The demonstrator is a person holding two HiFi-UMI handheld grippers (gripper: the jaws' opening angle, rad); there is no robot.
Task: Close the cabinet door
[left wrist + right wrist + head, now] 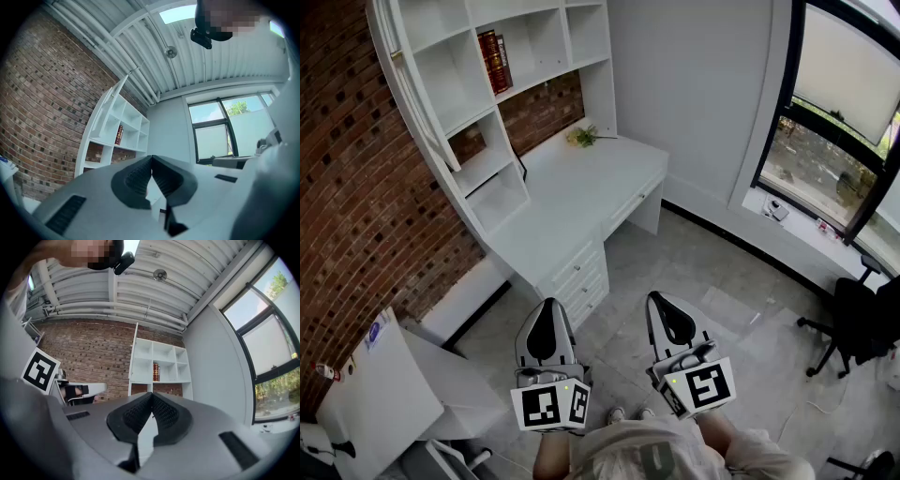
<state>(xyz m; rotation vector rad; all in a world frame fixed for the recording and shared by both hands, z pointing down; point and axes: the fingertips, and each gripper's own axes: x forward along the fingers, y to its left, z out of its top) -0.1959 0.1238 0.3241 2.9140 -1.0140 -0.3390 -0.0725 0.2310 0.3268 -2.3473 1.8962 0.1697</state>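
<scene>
A white shelf cabinet (487, 84) stands on a desk against the brick wall. Its thin white door (420, 98) hangs swung out at the upper left; the same door shows in the left gripper view (110, 101) and edge-on in the right gripper view (134, 350). My left gripper (546, 314) and right gripper (661, 305) are held side by side low in the head view, well short of the desk and apart from the door. The left gripper's (151, 159) and the right gripper's (152, 397) jaws meet at the tips, with nothing between them.
Red books (494, 61) stand on an upper shelf. A yellow flower (581, 137) lies on the white desk (581, 197), which has drawers (581, 277) at its front. A black office chair (853, 323) stands by the window at right. A white table (375, 394) is at lower left.
</scene>
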